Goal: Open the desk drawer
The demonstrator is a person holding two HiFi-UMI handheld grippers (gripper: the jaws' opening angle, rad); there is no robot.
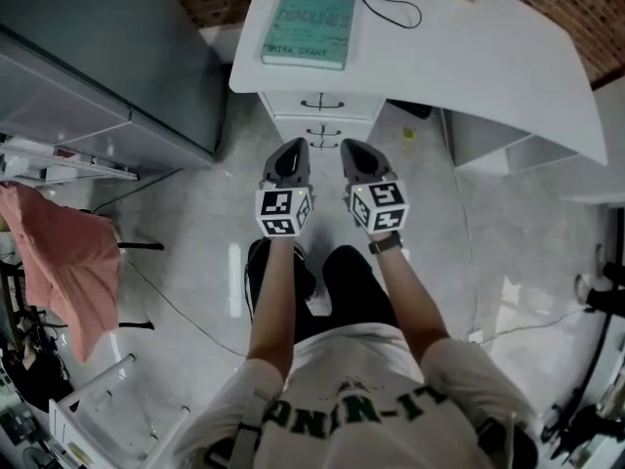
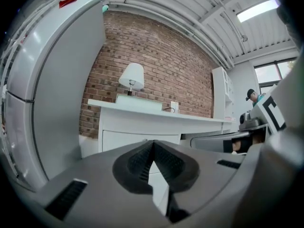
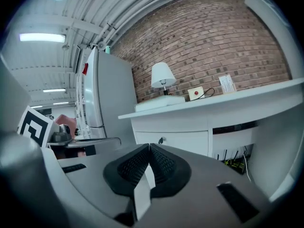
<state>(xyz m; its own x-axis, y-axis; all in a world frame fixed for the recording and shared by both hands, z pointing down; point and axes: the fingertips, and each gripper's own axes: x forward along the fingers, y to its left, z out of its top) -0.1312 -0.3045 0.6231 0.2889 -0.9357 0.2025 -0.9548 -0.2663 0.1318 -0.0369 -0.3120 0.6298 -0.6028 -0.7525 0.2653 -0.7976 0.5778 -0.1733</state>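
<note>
Head view: book (image 1: 309,25) atop desk (image 1: 508,62), fridge (image 1: 107,57) alongside

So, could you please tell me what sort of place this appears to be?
Probably an indoor workroom or studio fitted out like a home office: a curved white desk with drawers, a white-shaded table lamp against a red brick wall, and a tall grey refrigerator beside it.

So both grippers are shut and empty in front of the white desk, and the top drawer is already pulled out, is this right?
Only the drawer is wrong: the top drawer is closed, flush under the desk top, as the right gripper view shows. The left gripper and right gripper are indeed shut and empty before the white desk.
</note>
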